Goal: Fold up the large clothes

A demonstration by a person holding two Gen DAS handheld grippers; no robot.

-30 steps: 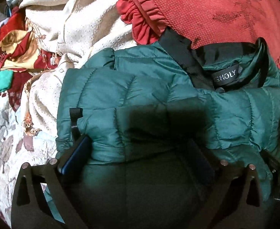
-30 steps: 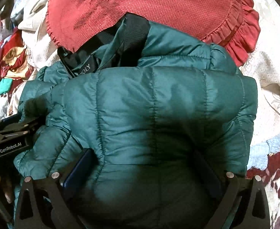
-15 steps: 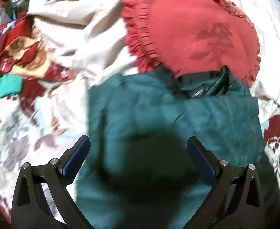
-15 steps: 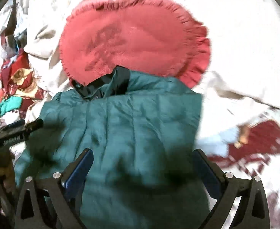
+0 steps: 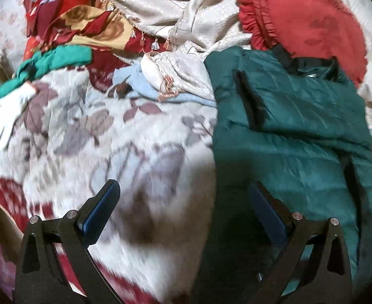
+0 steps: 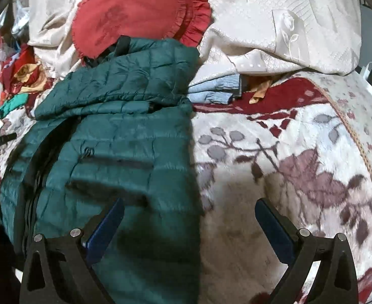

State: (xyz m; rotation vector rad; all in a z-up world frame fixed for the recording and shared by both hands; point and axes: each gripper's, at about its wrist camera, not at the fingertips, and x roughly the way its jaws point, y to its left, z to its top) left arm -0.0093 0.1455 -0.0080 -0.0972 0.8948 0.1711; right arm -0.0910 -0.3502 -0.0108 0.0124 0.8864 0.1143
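Left wrist view: green jacket (image 5: 299,136) fills the frame from 1 to 5 o'clock, lying on the bed (image 5: 104,136); its collar end points to 1 o'clock, touching the red cushion (image 5: 312,20).
Right wrist view: green jacket (image 6: 120,136) lies from 8 to 11 o'clock; floral blanket of the bed (image 6: 299,152) fills 1 to 5 o'clock.
Left gripper (image 5: 183,215): fingers spread wide and released, grasping nothing; it hangs over the jacket's left edge, one finger above the blanket, the other above the jacket.
Right gripper (image 6: 189,224): fingers spread wide and released, grasping nothing; it hangs over the jacket's right edge in mirror fashion.
Jacket, upper part: one sleeve (image 6: 125,81) lies folded across the chest, its cuff toward 9 o'clock in the right wrist view.
Jacket, lower part: body lies flat and long, zip pocket (image 6: 115,162) showing; hem end runs out of frame near the grippers.
Clutter: cream bedspread (image 6: 274,25) at 12 to 2 o'clock, light blue cloth (image 6: 213,91) just beside the jacket, and a red and gold cloth (image 5: 84,25) at 11 o'clock in the left wrist view.
Done (judged): sleeves look tucked inward, giving a narrow, straight-sided strip.
Left (judged): lengthwise fold, hem up toward the collar, appears not yet made; whether a second fold is needed cannot be told.
Next move (judged): each gripper takes a hem corner.
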